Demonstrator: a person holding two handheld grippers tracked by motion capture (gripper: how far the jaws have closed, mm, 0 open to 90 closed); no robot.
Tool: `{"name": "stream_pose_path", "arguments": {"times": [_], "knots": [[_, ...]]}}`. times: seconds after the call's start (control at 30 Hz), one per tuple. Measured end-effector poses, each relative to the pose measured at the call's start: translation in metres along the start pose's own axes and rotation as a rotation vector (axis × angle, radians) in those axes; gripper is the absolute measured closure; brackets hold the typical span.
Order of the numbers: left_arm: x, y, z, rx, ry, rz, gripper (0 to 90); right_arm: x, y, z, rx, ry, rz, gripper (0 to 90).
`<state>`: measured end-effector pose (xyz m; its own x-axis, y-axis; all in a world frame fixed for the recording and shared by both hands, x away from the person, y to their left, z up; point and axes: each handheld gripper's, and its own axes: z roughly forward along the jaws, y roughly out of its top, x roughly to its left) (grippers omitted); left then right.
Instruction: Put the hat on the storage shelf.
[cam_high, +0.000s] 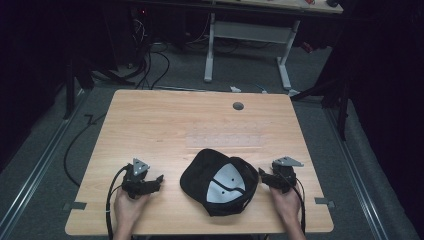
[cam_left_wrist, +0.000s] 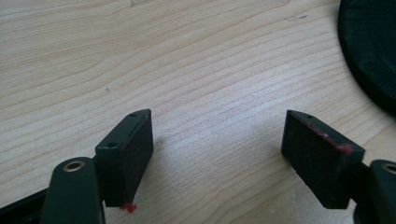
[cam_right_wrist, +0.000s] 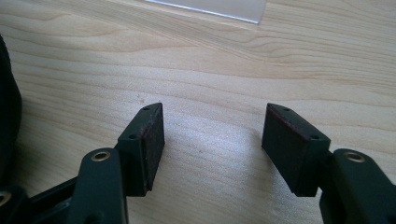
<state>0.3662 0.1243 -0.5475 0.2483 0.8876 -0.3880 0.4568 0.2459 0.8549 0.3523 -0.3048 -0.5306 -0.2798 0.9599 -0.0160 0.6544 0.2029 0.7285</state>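
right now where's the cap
In the high view the cap lies upside down on the table near the front edge, between the left gripper and right gripper.

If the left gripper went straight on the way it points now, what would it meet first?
Probably bare table: the left gripper, jaws open and empty, points along the wood, and the black cap lies off to one side of its line.

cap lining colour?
The cap is black; its lining is white or pale grey, clearest in the high view.
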Motion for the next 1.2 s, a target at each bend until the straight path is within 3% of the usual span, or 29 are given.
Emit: {"name": "stream_pose_path", "arguments": {"times": [0.83, 1.03, 1.2], "knots": [[-0.0001, 0.0, 0.0001, -0.002, 0.004, -0.002, 25.2, 0.0004, 0.0004, 0.0005, 0.004, 0.027, -0.027, 35.5], [-0.0001, 0.0, 0.0001, -0.002, 0.004, -0.003, 25.2, -0.0002, 0.0004, 0.0005, 0.002, 0.027, -0.022, 36.3], [-0.0002, 0.0002, 0.0001, -0.003, 0.003, -0.007, 25.2, -0.0015, -0.0003, -0.0007, -0.005, 0.024, -0.005, 42.3]]}}
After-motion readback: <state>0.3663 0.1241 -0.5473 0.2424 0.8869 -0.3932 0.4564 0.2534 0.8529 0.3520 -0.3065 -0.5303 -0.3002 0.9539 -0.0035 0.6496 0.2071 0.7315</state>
